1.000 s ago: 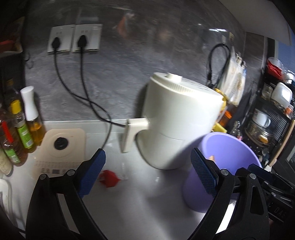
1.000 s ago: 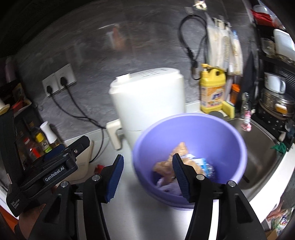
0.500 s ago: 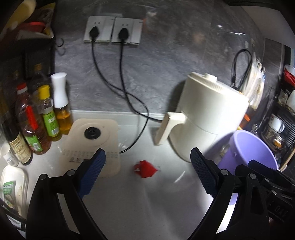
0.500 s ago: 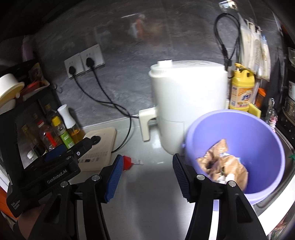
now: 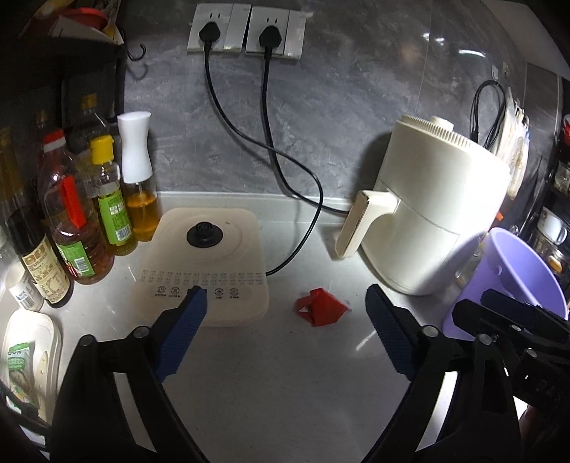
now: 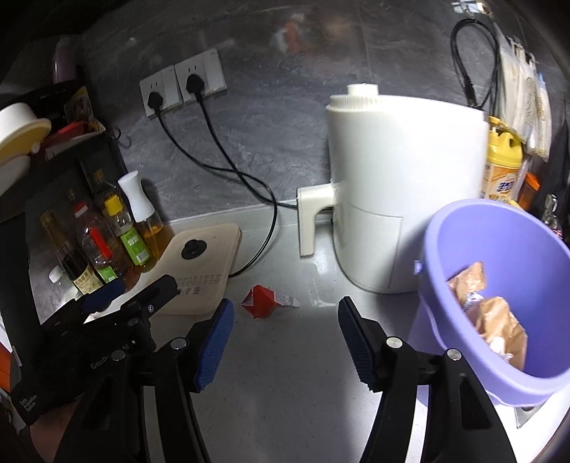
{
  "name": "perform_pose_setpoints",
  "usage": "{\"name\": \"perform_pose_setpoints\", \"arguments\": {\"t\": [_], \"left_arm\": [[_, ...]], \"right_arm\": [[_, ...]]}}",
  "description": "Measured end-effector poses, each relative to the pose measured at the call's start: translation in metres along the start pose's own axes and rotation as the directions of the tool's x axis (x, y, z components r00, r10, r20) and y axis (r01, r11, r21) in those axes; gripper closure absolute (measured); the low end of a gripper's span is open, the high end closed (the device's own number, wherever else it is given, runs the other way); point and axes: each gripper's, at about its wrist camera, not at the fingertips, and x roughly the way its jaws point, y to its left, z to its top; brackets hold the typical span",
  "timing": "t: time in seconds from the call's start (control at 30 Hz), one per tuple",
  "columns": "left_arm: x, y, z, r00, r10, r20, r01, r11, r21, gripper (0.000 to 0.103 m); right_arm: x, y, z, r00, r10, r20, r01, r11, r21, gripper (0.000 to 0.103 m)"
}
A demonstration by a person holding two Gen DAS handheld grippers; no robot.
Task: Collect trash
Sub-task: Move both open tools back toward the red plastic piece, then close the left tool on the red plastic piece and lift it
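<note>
A crumpled red wrapper [image 5: 320, 307] lies on the pale bench [image 5: 270, 377], between the cream appliance base [image 5: 203, 263] with its black knob and the white air fryer [image 5: 427, 220], touching neither. The left gripper [image 5: 285, 327] hovers just short of it, its 2 blue-padded fingers [image 5: 181, 331] spread wide and holding nothing; the wrapper sits in the gap between them, a little farther out. The right gripper [image 6: 285, 342] is likewise wide apart and empty, with the wrapper [image 6: 262, 301] just beyond its left pad. To its right stands a purple bucket [image 6: 463, 256] beside the fryer [image 6: 402, 199], with brown crumpled paper [image 6: 498, 320] inside. 2 black cords [image 5: 270, 135] run from the wall sockets [image 5: 245, 32] down to the bench. Oil and sauce bottles [image 5: 89, 213] stand crowded at the left.
</note>
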Motion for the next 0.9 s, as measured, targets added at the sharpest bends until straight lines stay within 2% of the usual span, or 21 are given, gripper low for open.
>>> {"name": "perform_pose_setpoints", "arguments": {"t": [0.23,0.4,0.7,0.9], "left_arm": [[0.035,0.007,-0.002,0.998,-0.027,-0.058,0.028,0.999,0.021,0.049],[0.057,0.001,-0.004,0.994,-0.043,-0.097,0.048,0.998,0.052,0.062],[0.097,-0.016,-0.01,0.981,-0.084,-0.177,0.101,0.991,0.089,0.076],[0.119,-0.024,-0.015,0.971,-0.073,-0.227,0.105,0.986,0.132,0.076]], "right_arm": [[0.03,0.005,-0.003,0.998,0.015,-0.053,-0.016,1.0,-0.014,0.056],[0.05,0.004,-0.005,0.996,0.02,-0.086,-0.021,1.0,-0.007,0.059],[0.08,-0.006,-0.01,0.991,0.023,-0.131,-0.022,1.0,0.01,0.066],[0.089,-0.012,-0.012,0.99,0.024,-0.14,-0.019,0.999,0.036,0.066]]}}
